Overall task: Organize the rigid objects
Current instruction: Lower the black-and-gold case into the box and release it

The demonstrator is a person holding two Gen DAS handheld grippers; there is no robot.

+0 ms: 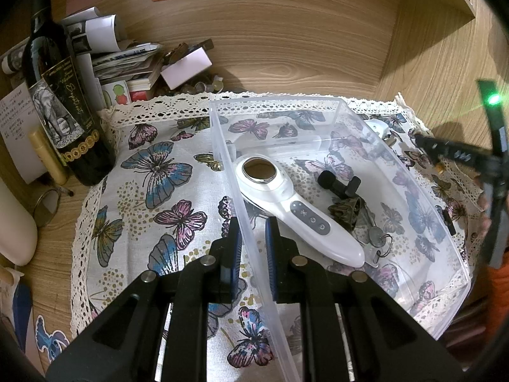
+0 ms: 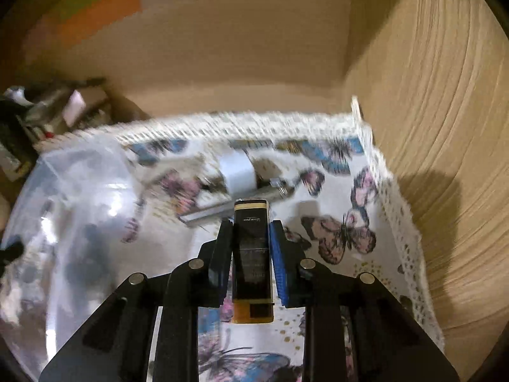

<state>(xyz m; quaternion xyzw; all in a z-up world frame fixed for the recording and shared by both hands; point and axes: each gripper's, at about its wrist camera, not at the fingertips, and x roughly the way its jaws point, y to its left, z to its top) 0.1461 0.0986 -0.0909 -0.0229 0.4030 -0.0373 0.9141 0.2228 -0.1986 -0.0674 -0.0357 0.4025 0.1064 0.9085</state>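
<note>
A clear plastic bin [image 1: 337, 103] sits on a butterfly-print cloth [image 1: 152, 197]. Inside lie a white handheld device [image 1: 286, 203], a small black clip microphone [image 1: 338, 184], a dark bell-shaped trinket [image 1: 346, 211] and keys [image 1: 377, 235]. My left gripper [image 1: 253, 242] is shut on the bin's left wall. My right gripper [image 2: 251, 242] is shut on a dark lighter with an amber base [image 2: 253, 261], held above the cloth to the right of the bin [image 2: 79, 191]. It shows at the right edge of the left wrist view [image 1: 423, 141]. A white adapter [image 2: 238, 170] and a metal piece [image 2: 276, 191] lie ahead on the cloth.
A dark wine bottle [image 1: 60, 95] stands at the left, with a lip balm tube [image 1: 47, 156] beside it. Papers, boxes and small clutter [image 1: 133, 60] pile at the back left. Wooden walls [image 1: 286, 38] close the back and right [image 2: 429, 127].
</note>
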